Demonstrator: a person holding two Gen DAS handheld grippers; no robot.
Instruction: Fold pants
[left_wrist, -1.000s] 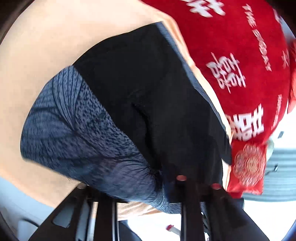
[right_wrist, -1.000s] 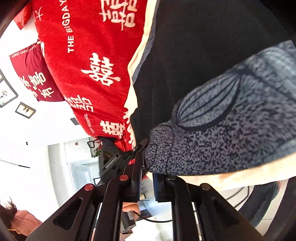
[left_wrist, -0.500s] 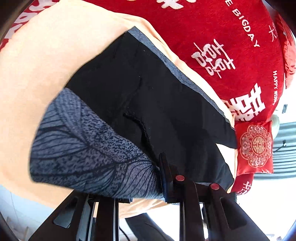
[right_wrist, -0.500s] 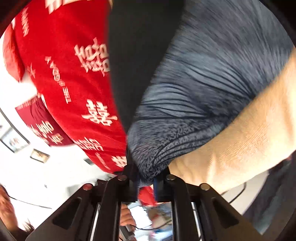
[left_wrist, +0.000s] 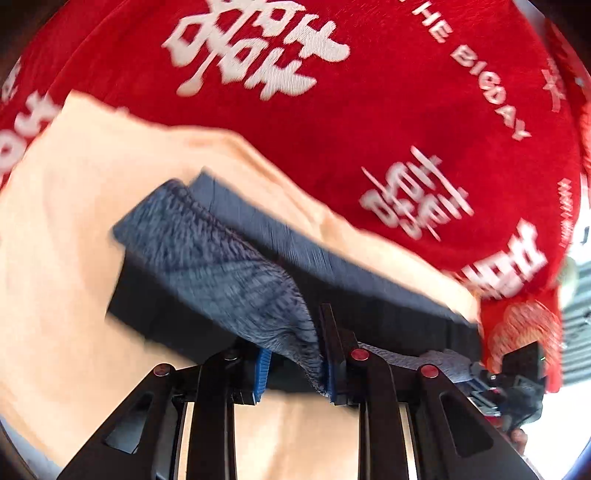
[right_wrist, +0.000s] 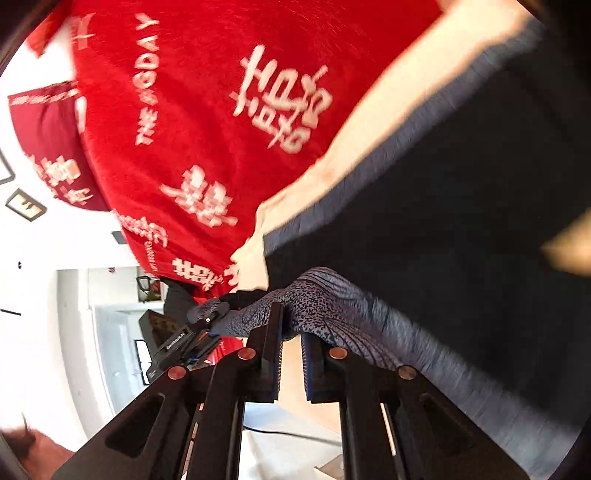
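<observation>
The pants (left_wrist: 207, 258) are black with a blue-grey patterned leg end and lie on a peach cloth (left_wrist: 62, 229). In the left wrist view the patterned end is folded over the black part toward the grey waistband (left_wrist: 280, 236). My left gripper (left_wrist: 295, 354) has its jaws parted, with the patterned hem hanging between them against the right pad. In the right wrist view the pants (right_wrist: 461, 221) fill the right side. My right gripper (right_wrist: 291, 339) has its jaws slightly parted, with the patterned edge (right_wrist: 332, 306) draped over the fingertips.
A red blanket (left_wrist: 332, 110) with white characters lies beyond the peach cloth, also in the right wrist view (right_wrist: 184, 129). A red pillow (left_wrist: 517, 332) sits at the right. The other gripper (right_wrist: 177, 343) shows at the lower left of the right wrist view. Room walls and frames lie beyond.
Both grippers carried the patterned leg end forward over the black part toward the waistband. Both sets of jaws have parted from their tight grip on the hem.
</observation>
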